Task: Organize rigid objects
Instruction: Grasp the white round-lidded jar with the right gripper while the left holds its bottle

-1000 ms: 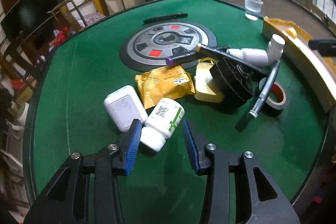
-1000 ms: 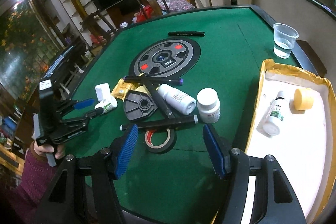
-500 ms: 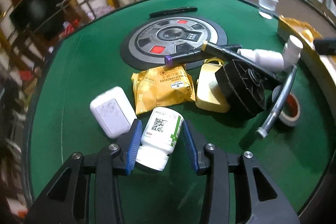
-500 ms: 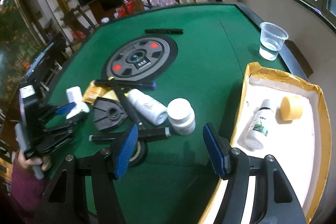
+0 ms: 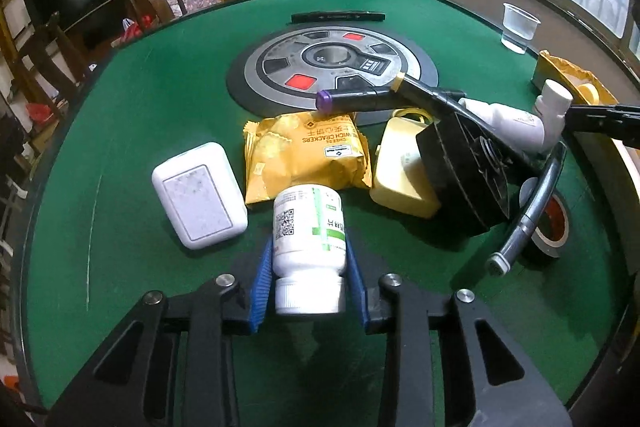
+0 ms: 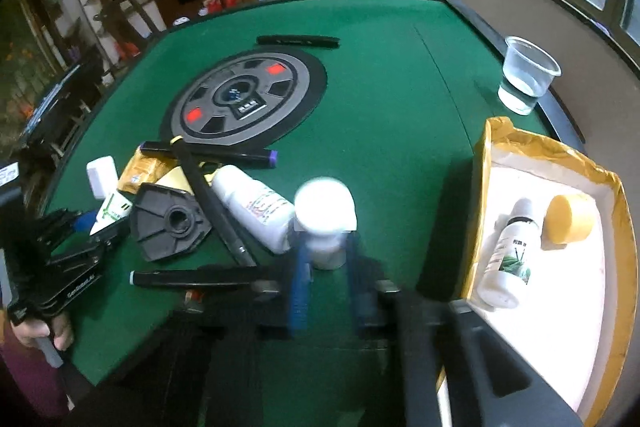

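My left gripper is shut on a white pill bottle with a green label, held lying with its cap toward the camera, just above the green table. My right gripper has its blue pads against a white round-capped jar standing upright; the view is blurred. Beside it lie a white bottle, a black fan-shaped part and black markers. The left gripper and its bottle also show in the right wrist view.
A yellow-rimmed white tray at the right holds a small bottle and a yellow cap. A plastic cup stands behind it. A white box, cracker packet, yellow container, tape roll and round centre panel lie on the table.
My left gripper closed on the green-labelled bottle and lifted it slightly. My right gripper moved forward and down to the white jar and narrowed around it.
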### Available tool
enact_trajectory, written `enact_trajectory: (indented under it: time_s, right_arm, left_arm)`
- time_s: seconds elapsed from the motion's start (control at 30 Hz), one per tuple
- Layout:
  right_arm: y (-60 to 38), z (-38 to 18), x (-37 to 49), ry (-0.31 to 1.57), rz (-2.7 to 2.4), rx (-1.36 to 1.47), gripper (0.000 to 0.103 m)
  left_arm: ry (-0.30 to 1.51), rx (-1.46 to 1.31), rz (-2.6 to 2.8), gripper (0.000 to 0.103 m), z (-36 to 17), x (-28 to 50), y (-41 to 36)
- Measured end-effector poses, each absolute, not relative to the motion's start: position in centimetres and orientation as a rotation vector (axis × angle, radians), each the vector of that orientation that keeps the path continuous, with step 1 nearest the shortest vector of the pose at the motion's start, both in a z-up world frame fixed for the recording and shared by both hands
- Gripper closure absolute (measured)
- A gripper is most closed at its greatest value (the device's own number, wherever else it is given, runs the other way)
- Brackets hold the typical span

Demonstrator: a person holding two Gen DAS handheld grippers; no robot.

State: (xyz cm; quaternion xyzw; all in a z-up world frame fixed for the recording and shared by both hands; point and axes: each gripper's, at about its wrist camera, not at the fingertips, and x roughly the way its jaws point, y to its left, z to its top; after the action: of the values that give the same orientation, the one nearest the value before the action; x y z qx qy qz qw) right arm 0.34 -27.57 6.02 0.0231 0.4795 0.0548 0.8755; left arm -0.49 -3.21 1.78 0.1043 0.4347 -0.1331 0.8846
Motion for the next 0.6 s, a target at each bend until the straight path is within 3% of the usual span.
enact_trajectory:
  time_s: [0.17, 0.2, 0.23, 0.3, 0.33, 0.5, 0.6]
  right_arm:
    - [-27.5, 6.0, 0.2, 1.005, 0.086, 0.026, 0.096]
    - [-27.6, 6.0, 0.2, 1.010, 0.084, 0.030, 0.087]
    - [-27.5, 6.0, 0.3, 1.017, 0.080, 0.028, 0.071]
    - [-27.2, 6.2, 0.4, 0.997, 0.063, 0.006, 0.048]
    - [-27.0, 6.4, 0.4, 0.979, 0.050, -0.011, 0.046]
    - [-26.3, 6.5, 1.7, 0.969, 0.028, -0.043, 0.048]
    - [-26.6, 5.3, 2.8, 1.032, 0.041, 0.007, 0.070]
  left_arm:
    - [0.911, 0.205, -0.282, 0.072, 1.8, -0.3, -3.2]
    - [0.911, 0.205, -0.282, 0.072, 1.8, -0.2, -3.2]
    - [0.911, 0.205, -0.281, 0.072, 1.8, -0.2, -3.2]
    - [0.910, 0.206, -0.280, 0.072, 1.8, -0.2, -3.2]
    - [0.910, 0.205, -0.281, 0.072, 1.8, -0.2, -3.2]
    - [0.909, 0.206, -0.280, 0.072, 1.8, -0.2, -3.2]
    - [0.907, 0.206, -0.280, 0.072, 1.8, -0.2, -3.2]
